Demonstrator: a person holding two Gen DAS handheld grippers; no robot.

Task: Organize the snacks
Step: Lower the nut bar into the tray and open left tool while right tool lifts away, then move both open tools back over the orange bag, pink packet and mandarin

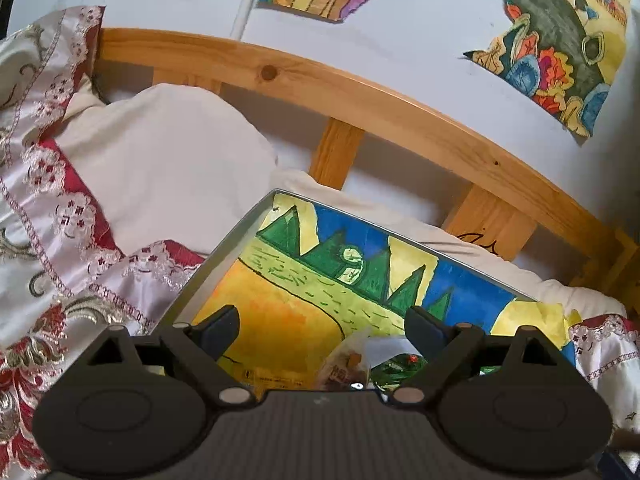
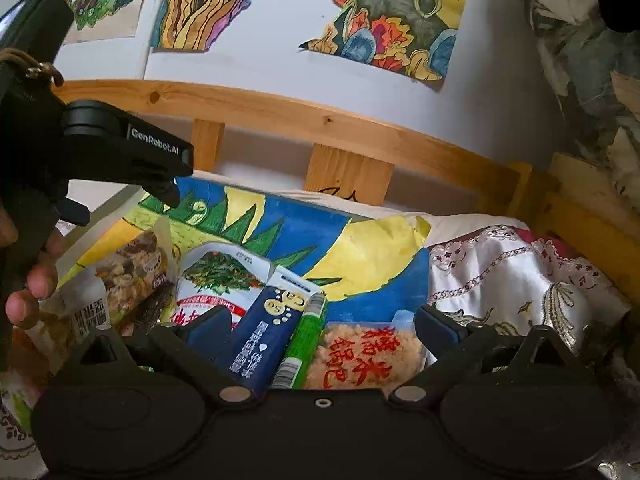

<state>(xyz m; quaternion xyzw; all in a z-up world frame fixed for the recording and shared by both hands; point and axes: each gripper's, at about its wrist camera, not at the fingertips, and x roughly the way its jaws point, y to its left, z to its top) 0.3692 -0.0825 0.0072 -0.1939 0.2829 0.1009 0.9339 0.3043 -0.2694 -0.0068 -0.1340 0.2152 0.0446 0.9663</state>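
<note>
Right wrist view: right gripper [image 2: 322,328] fingers spread above snacks; left gripper [image 1: 320,326] likewise.

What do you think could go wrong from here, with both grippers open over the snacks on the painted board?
The snacks are crowded: the navy box and green tube lie side by side between the right gripper fingers, so closing may catch both or pinch neither cleanly. The painted board rests on soft bedding, so pressing down could tip it and slide packets off. The left gripper hovers near the same pile; the two could collide.
</note>
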